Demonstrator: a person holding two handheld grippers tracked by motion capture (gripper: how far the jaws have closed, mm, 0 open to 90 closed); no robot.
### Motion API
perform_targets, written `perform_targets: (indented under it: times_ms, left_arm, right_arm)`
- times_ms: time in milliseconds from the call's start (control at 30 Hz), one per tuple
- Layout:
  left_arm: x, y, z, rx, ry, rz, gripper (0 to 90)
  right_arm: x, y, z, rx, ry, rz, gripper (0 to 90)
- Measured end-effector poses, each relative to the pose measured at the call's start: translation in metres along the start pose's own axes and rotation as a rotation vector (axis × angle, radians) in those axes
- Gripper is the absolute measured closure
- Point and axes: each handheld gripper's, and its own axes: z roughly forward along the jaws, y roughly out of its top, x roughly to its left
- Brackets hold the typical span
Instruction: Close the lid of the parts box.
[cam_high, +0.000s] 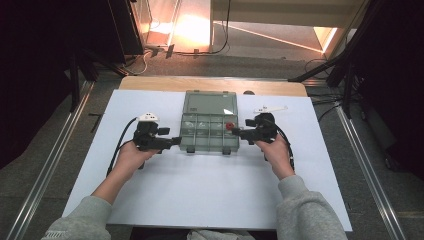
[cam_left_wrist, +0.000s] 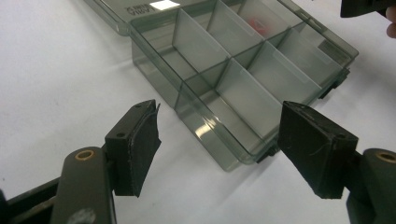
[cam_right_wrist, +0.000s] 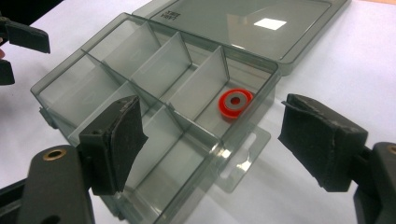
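Observation:
A smoky clear compartment box (cam_high: 209, 132) (cam_left_wrist: 243, 84) (cam_right_wrist: 154, 116) lies open on the white table, its lid (cam_high: 210, 103) (cam_right_wrist: 252, 28) folded flat behind it. A red ring with a grey centre (cam_high: 230, 126) (cam_right_wrist: 235, 102) (cam_left_wrist: 256, 25) rests in the back right compartment. My left gripper (cam_high: 175, 141) (cam_left_wrist: 219, 144) is open at the box's left front corner, holding nothing. Just off the box's right side, my right gripper (cam_high: 237, 133) (cam_right_wrist: 210, 140) is open too and also holds nothing. In the left gripper view the right gripper's jaw tip (cam_left_wrist: 364, 7) shows at the top right.
A white sheet (cam_high: 200, 180) covers the table, with a wooden edge (cam_high: 210, 84) at the back. Metal rails (cam_high: 45, 165) run along both sides on the floor. A black frame leg (cam_high: 325, 67) stands at the back right. Cables trail from both grippers.

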Motion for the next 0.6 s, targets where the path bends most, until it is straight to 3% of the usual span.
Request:
perform_targets:
  times_ms: [267, 600]
  left_arm:
    - [0.007, 0.014, 0.005, -0.021, 0.004, -0.026, 28.7]
    - [0.009, 0.03, 0.015, -0.011, 0.011, -0.008, 28.8]
  right_arm:
    - [0.001, 0.009, 0.005, -0.008, 0.009, -0.003, 22.4]
    - [-0.004, 0.02, 0.01, 0.005, 0.016, 0.011, 22.3]
